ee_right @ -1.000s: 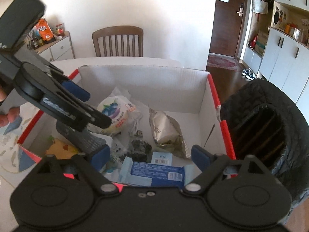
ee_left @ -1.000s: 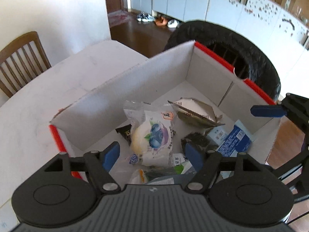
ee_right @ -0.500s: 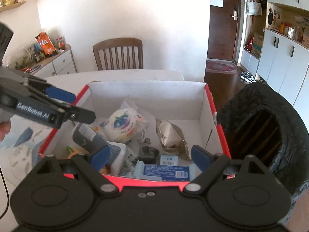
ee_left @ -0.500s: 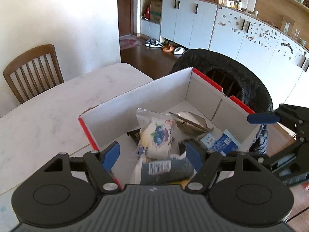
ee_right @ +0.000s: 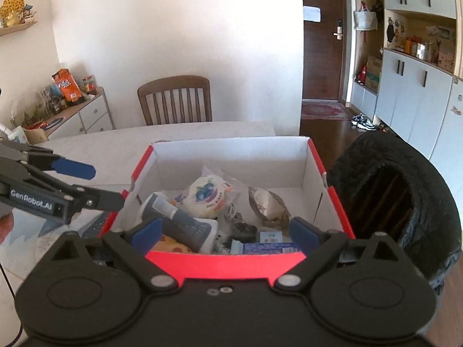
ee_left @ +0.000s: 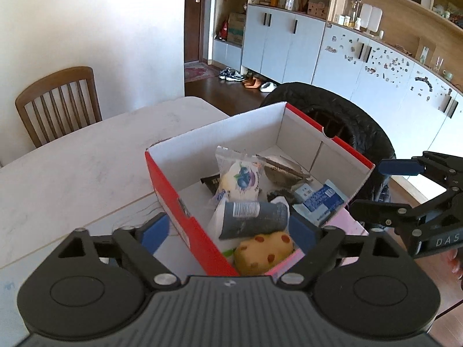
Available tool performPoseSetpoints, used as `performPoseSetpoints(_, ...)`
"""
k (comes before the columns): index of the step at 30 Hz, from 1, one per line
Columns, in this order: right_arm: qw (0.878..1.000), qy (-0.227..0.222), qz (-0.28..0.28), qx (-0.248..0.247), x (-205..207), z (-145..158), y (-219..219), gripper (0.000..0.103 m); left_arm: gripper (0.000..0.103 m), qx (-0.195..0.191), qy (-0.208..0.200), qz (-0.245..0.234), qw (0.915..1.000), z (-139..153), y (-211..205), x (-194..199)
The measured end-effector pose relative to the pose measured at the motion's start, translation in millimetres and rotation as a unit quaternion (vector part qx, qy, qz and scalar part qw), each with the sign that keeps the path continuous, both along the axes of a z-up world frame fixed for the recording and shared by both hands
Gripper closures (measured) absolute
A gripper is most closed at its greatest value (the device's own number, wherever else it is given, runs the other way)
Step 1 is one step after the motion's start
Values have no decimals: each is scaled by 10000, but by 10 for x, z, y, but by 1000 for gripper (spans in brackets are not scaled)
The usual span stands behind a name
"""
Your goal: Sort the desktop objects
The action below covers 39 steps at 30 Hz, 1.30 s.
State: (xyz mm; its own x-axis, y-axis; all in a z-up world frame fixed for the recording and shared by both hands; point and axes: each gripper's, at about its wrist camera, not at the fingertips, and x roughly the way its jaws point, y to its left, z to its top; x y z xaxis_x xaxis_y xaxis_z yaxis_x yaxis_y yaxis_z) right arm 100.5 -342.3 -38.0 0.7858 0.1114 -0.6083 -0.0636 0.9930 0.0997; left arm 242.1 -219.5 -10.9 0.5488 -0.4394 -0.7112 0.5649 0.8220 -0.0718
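The left gripper [ee_left: 228, 231] is hovering over the near left corner of the box [ee_left: 185, 211], its jaws spread wide and gripping nothing. The right gripper [ee_right: 222, 231] is hanging above the box's near wall [ee_right: 225, 264], its jaws likewise parted and empty; in the left view it is showing at the box's right side [ee_left: 405, 190].

The box is sitting at the right edge of the desk [ee_left: 72, 170], red outside and white inside, and the sorted things are lying inside it. A grey tube [ee_left: 254, 219] is lying on its side near the box's front, touching a yellow spotted toy [ee_left: 263, 253] in the near corner. Behind the tube a blueberry bun packet [ee_left: 241, 179] is leaning, with a crumpled foil packet [ee_left: 282, 169] just beside it toward the far right. A blue packet [ee_left: 319, 201] is resting against the right wall, and a small dark wrapper [ee_left: 279, 193] is lying between it and the tube.

A wooden chair [ee_left: 58, 104] is standing at the desk's far edge. A black bin [ee_right: 405, 199] is standing just beside the box, off the desk's right edge.
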Motion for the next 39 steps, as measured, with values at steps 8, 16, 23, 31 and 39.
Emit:
performPoseSetpoints(8, 9996, -137, -188, -144, -240, 61, 320, 4, 0, -84, -82, -100, 9999, -2, 264, -168)
performPoseSetpoints(16, 9991, -66, -353, -227, -384, 35, 597, 4, 0, -114, -155, -168, 9997, -31, 522, -354)
performPoseSetpoints(23, 9987, 48, -454, -211, -409, -20, 707, 4, 0, -49, -248, -132, 9996, -56, 659, -429)
performPoseSetpoints(31, 9986, 124, -483, -190, -389, -54, 735, 4, 0, 68, -289, -22, 9996, -99, 723, -449)
performPoseSetpoints(39, 9983, 192, -513, -198, -402, -96, 737, 4, 0, 70, -269, -46, 9996, -105, 730, -473)
